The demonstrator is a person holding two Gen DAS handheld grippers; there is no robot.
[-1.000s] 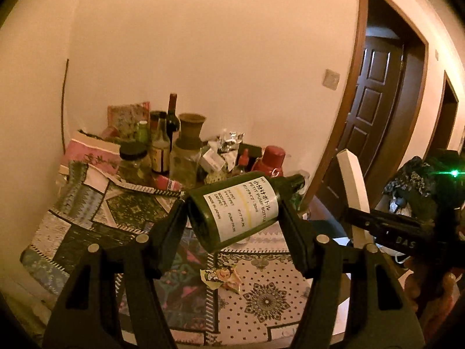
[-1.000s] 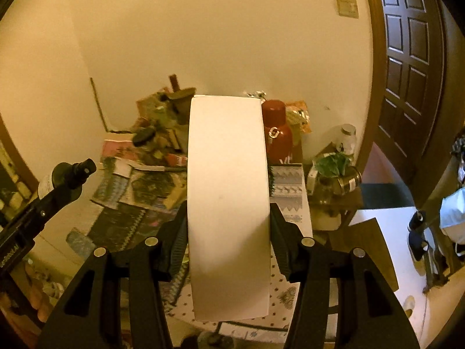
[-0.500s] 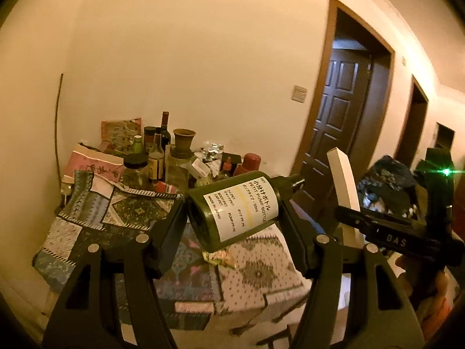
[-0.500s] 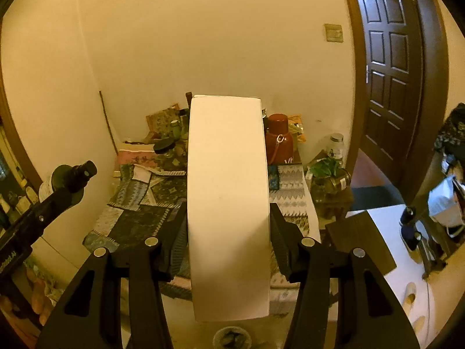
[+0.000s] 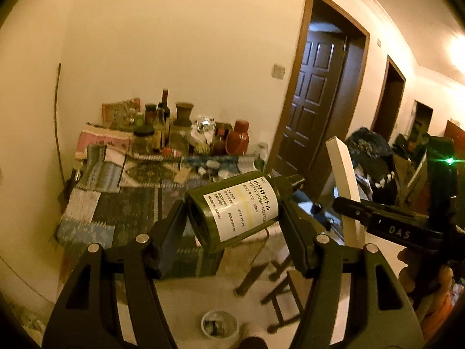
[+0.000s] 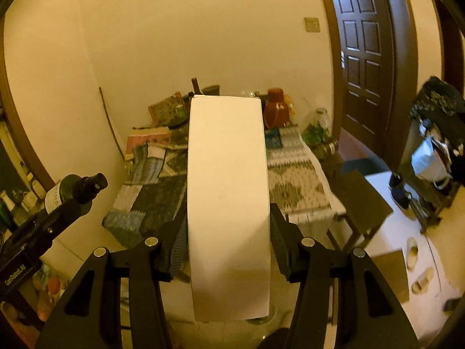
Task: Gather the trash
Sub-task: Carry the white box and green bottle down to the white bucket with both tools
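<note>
My left gripper (image 5: 232,218) is shut on a dark green pump bottle (image 5: 238,206) with a white label, held tilted in the air, well back from the table. The bottle also shows at the left of the right wrist view (image 6: 72,189). My right gripper (image 6: 228,232) is shut on a long white box (image 6: 228,203), held upright; the box hides the middle of the table. The box also shows at the right of the left wrist view (image 5: 344,186), beside the bottle.
A table with a patchwork cloth (image 5: 125,203) stands against the wall, its far end crowded with bottles, jars and a red flask (image 5: 239,142). A small round bin (image 5: 219,324) sits on the floor below. Dark doors (image 6: 366,58) and a cluttered rack (image 6: 436,151) lie right.
Both grippers have pulled back and away from the table with the bottle and box still held. The table now looks smaller and the floor and bin have come into view.
</note>
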